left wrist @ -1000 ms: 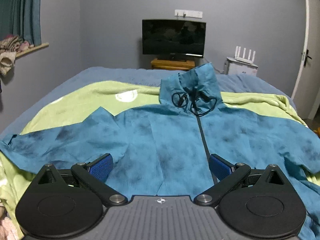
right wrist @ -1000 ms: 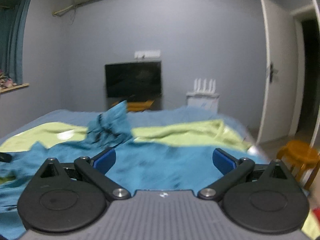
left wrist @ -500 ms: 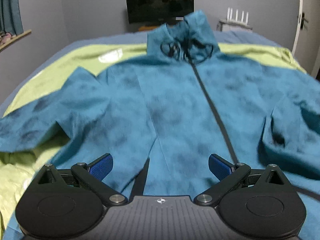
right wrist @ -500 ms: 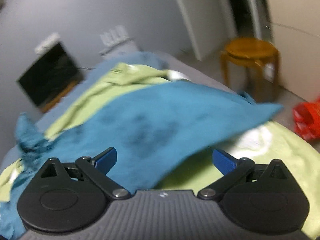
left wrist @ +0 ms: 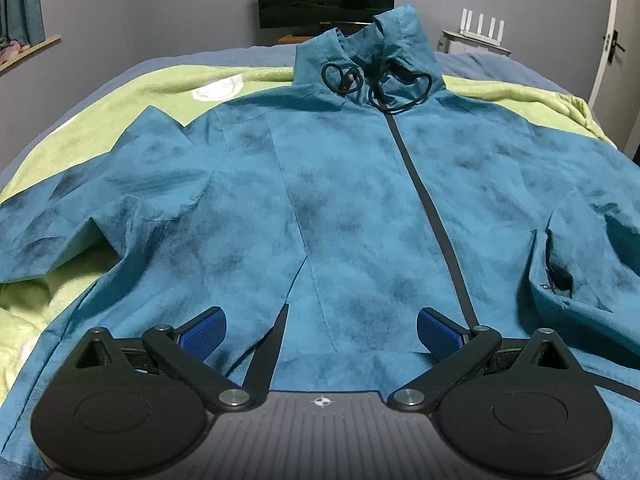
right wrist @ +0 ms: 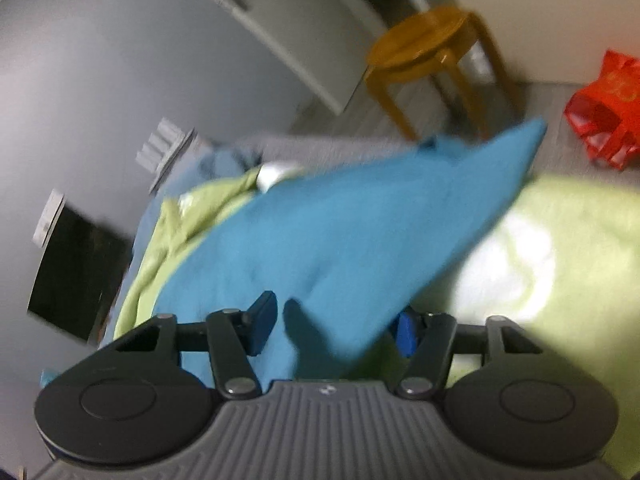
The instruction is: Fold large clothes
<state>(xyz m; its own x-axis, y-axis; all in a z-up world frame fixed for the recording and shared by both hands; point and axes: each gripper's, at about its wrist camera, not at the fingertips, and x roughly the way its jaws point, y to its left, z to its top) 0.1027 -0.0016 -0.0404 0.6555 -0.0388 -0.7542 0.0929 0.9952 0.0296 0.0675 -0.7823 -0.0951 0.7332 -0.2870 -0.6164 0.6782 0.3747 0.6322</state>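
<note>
Grey walls and a lime-green blanket (left wrist: pixel 100 128) frame the teal zip-front jacket (left wrist: pixel 340 200) spread mid-frame. Left gripper (left wrist: pixel 320 330) hovers wide open, empty, over its hem. Right gripper (right wrist: pixel 334 326), partly open around the sleeve (right wrist: pixel 360 232), looks unclamped; slippery fabric could slide free.

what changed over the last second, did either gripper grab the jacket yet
The left gripper moved in low over the teal jacket, toward its hem, and stays wide open, holding nothing. The right gripper swung right and tilted toward the jacket's sleeve; its fingers narrowed around the cloth, but blur hides whether they grip. The jacket stays spread, zipped, on the green blanket.
</note>
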